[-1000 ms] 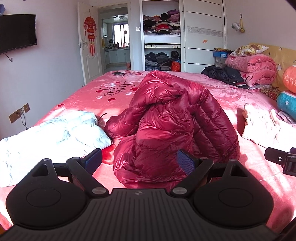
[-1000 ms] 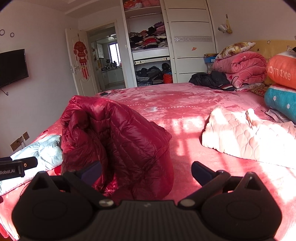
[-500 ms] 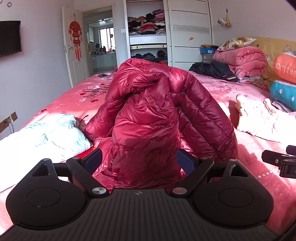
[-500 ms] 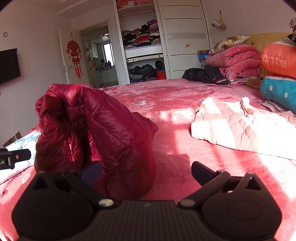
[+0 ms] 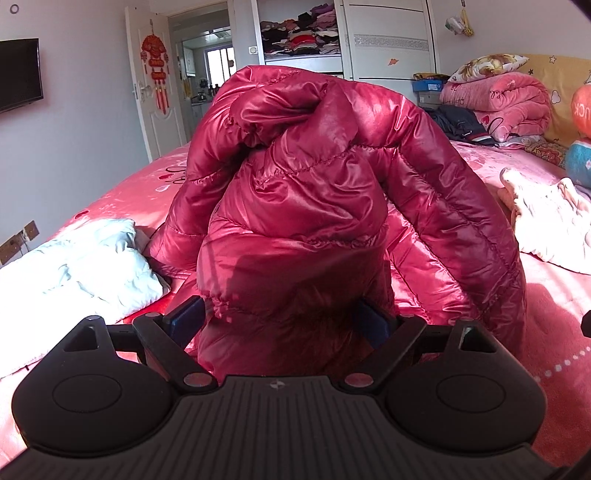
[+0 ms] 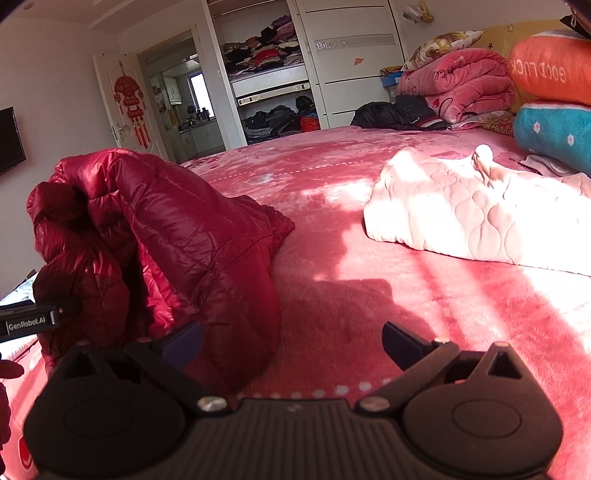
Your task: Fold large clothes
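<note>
Fingers [image 5: 186, 319] of the left gripper [image 5: 284, 321] stand wide apart with the lower bulk of a crimson down jacket [image 5: 314, 206] pushed in between them; the blue pads flank the fabric on either side, but whether they press it or merely bracket it cannot be told. Across from it, the right gripper [image 6: 291, 341] also has its fingers [image 6: 402, 341] spread wide and holds nothing: the left pad sits just against the jacket's near edge, while the right one hangs over bare bedspread. That jacket stands heaped in a tall, crumpled mound on the pink bed [image 6: 369, 295], toward the left side as the right wrist view shows it, with its shiny quilted panels draped over one another and one fold arching down to the right. A pale blue padded garment [image 5: 85, 266] lies flat just left of the jacket, and a cream quilted garment [image 6: 472, 218] lies well apart to the right in strong sunlight. Rolled pink blankets [image 6: 458, 81] and orange and teal cushions [image 6: 554, 103] are stacked at the headboard end. Beyond the bed, an open wardrobe [image 5: 299, 33] shows shelves of folded clothes.
</note>
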Available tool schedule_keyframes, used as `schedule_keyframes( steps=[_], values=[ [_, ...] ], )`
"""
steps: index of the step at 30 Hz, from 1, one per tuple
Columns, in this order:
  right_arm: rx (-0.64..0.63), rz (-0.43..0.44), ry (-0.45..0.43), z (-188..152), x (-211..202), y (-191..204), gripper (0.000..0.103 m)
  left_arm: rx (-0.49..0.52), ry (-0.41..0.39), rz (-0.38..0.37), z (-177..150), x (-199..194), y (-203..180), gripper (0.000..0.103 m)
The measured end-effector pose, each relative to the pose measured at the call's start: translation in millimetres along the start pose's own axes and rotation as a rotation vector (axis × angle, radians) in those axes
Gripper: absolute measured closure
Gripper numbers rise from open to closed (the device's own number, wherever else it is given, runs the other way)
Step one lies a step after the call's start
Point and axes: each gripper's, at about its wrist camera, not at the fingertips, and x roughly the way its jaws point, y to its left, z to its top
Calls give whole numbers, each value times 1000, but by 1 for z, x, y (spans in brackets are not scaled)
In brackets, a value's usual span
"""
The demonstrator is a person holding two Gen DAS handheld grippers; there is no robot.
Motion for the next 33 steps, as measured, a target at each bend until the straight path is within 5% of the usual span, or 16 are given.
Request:
schedule_keyframes(
  steps=[3, 8, 11, 24, 33],
  values=[
    [28, 0, 10, 1, 3, -8, 1, -18, -8, -4, 5, 7, -3, 4],
    [89, 15, 17, 5, 6, -24, 1, -69, 14, -11, 13, 17, -10, 63],
    [116, 14, 12, 7, 6, -33, 1, -73, 7, -30, 15, 11, -21, 82],
    [299, -34, -59, 17, -14, -84, 1, 21, -61, -283, 27, -29, -122, 93],
    [465, -109, -132, 20, -38, -136, 1, 121, -42, -453, -9, -64, -200, 93]
  ],
)
